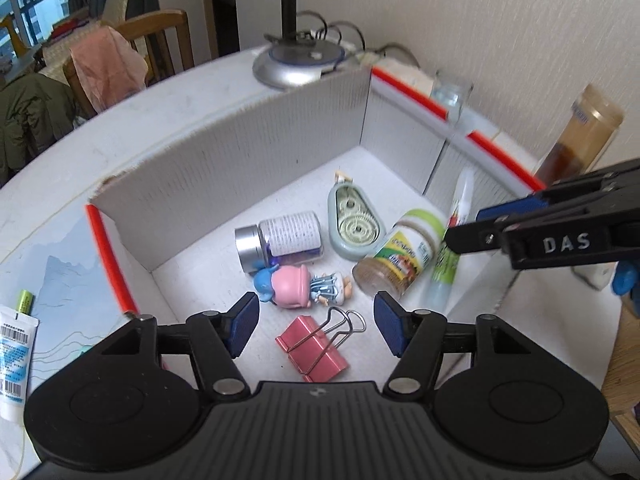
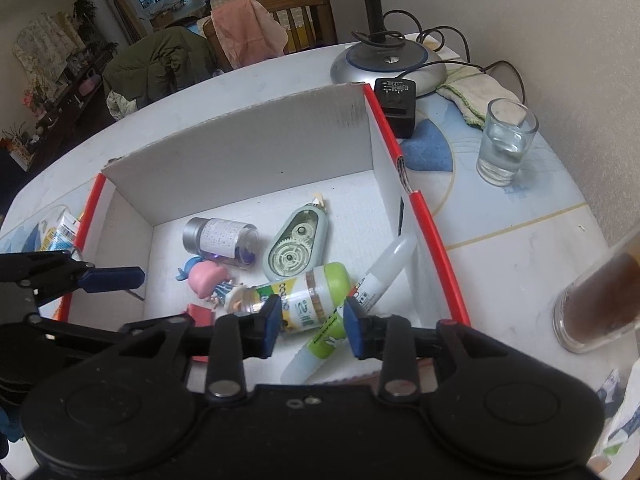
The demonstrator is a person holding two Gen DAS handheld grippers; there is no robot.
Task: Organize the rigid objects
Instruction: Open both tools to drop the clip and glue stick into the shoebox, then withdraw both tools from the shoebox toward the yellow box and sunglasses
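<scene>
A shallow cardboard box [image 1: 224, 160] with red edges holds the objects. In it lie a silver-capped bottle [image 1: 280, 238], a green correction-tape dispenser [image 1: 352, 220], a green-lidded jar [image 1: 400, 256], a glue pen [image 1: 450, 248], a pink toy figure [image 1: 296, 284] and a pink binder clip [image 1: 316, 344]. My left gripper [image 1: 316, 322] hovers open above the clip and the figure, holding nothing. My right gripper [image 2: 312, 322] stands open just over the jar [image 2: 316, 296] and the glue pen [image 2: 372, 280]; its pads are clear of both. It enters the left wrist view from the right, fingertips [image 1: 456, 238] near the pen.
Outside the box stand a lamp base [image 2: 388, 64], a black power adapter [image 2: 396, 104], a glass of water [image 2: 506, 144], a cloth [image 2: 476, 92] and a jar of brown liquid [image 2: 600, 300]. A white tube [image 1: 14, 360] lies left of the box. Chairs stand beyond the table.
</scene>
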